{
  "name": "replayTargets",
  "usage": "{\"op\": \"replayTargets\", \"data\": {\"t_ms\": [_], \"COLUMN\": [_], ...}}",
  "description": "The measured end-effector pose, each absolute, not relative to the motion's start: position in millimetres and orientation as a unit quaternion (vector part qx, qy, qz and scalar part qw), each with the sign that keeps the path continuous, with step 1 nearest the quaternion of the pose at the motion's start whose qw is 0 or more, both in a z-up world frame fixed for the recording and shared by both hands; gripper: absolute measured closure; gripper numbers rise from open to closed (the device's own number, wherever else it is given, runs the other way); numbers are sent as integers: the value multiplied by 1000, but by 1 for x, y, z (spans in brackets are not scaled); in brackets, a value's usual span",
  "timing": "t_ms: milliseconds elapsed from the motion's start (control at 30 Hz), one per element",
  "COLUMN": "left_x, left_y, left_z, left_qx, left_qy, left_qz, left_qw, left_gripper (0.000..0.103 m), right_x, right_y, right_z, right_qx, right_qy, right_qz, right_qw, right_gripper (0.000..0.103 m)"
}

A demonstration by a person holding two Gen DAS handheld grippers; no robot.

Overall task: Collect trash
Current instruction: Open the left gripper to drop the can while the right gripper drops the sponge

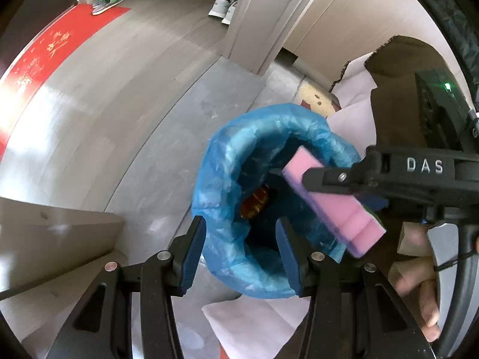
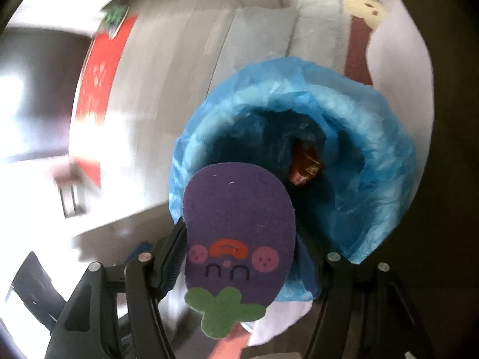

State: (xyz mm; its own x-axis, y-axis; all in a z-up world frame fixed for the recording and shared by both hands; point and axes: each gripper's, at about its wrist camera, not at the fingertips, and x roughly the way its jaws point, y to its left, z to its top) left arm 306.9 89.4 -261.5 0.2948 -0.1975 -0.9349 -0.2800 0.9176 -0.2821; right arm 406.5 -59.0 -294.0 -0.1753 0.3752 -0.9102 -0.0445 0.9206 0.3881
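Observation:
A blue trash bag (image 1: 227, 179) lines a bin on the floor, its mouth open; it also shows in the right wrist view (image 2: 374, 137). A reddish wrapper (image 1: 254, 203) lies inside it, also seen in the right wrist view (image 2: 305, 164). My left gripper (image 1: 242, 251) is open with its fingers astride the bag's near rim. My right gripper (image 2: 239, 257) is shut on a pink sponge (image 1: 332, 206) with a purple eggplant face (image 2: 236, 227), held over the bag's mouth. The right gripper (image 1: 305, 176) reaches in from the right in the left wrist view.
A red doormat (image 1: 45, 56) and shoes (image 1: 224, 9) lie on the grey wood floor. A door frame (image 1: 269, 30) stands behind the bin. A low wooden ledge (image 1: 54, 239) is at the left. White cloth (image 1: 263, 326) lies below the bag.

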Motion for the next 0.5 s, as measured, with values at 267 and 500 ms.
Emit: {"op": "replayTargets", "data": {"t_ms": [267,500], "left_x": [304,299], "left_y": [92,82], "left_z": [-267,-248], "left_qx": [-202,-178], "left_qy": [596,582], "left_qz": [30,31], "left_qw": [777,793], "left_gripper": [54,54], "right_x": [406,386], "right_y": [-65,-67], "right_z": [-290,-231], "right_qx": [49,24], "right_qy": [733,700], "right_qz": [133,173], "right_qw": [665,693], "right_gripper": [39,40]}}
